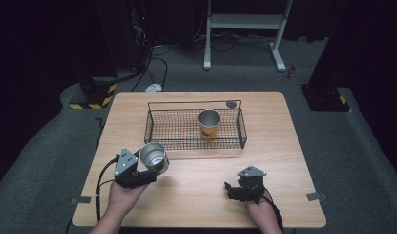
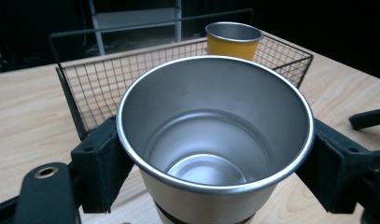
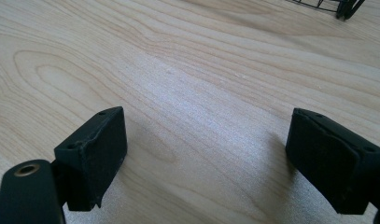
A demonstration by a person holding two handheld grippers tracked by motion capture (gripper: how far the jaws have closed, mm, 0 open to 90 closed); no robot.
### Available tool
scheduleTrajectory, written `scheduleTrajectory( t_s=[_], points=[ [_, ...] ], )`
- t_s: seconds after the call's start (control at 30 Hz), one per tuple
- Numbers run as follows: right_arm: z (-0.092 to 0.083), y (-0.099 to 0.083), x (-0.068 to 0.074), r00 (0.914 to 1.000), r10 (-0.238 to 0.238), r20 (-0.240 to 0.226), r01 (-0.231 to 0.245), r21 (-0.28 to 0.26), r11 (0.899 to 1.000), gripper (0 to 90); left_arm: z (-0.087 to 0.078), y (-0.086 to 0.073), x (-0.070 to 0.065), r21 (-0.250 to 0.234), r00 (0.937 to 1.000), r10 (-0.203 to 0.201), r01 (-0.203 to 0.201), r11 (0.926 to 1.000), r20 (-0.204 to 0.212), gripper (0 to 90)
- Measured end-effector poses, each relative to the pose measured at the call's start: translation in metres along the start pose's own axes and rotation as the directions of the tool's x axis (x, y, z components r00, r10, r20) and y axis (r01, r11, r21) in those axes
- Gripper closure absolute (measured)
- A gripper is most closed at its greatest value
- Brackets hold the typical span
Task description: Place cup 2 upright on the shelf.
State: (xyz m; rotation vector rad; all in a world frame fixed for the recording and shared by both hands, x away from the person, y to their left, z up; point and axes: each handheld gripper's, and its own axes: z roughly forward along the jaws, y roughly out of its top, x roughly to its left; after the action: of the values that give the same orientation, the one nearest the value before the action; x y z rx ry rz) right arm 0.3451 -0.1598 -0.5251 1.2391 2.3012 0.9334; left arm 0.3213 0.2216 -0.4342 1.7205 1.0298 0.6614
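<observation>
My left gripper (image 1: 148, 168) is shut on a steel cup (image 1: 153, 157), held upright just above the table's front left. In the left gripper view the steel cup (image 2: 215, 135) is empty and both jaws press on its sides. A second cup with an orange wrap (image 1: 208, 125) stands upright inside the black wire basket (image 1: 157, 122) at mid-table; this orange cup (image 2: 233, 41) stands beyond the held one. My right gripper (image 1: 231, 190) rests low at the front right, open, with bare wood between its jaws (image 3: 206, 158).
The wire basket's near wall (image 2: 89, 98) stands just beyond the held cup. A corner of the basket (image 3: 346, 7) lies far ahead of the right gripper. Beyond the table are a white frame stand (image 1: 245, 22), cables and dark equipment on grey carpet.
</observation>
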Motion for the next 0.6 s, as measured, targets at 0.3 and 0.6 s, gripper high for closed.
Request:
scheduleTrajectory(
  t_s=[0.3,0.6],
  points=[
    [0.000,0.000,0.000,1.0000,-0.003,0.000,0.003,-0.001,1.000,12.7,0.010,0.009,0.006,0.019,0.9999,-0.015,0.015,0.9997,-0.002,18.9],
    [0.000,0.000,0.000,1.0000,-0.003,0.000,0.003,-0.001,1.000,12.7,0.021,0.018,0.003,0.013,0.9999,0.003,-0.003,0.9999,-0.015,18.9]
  ],
)
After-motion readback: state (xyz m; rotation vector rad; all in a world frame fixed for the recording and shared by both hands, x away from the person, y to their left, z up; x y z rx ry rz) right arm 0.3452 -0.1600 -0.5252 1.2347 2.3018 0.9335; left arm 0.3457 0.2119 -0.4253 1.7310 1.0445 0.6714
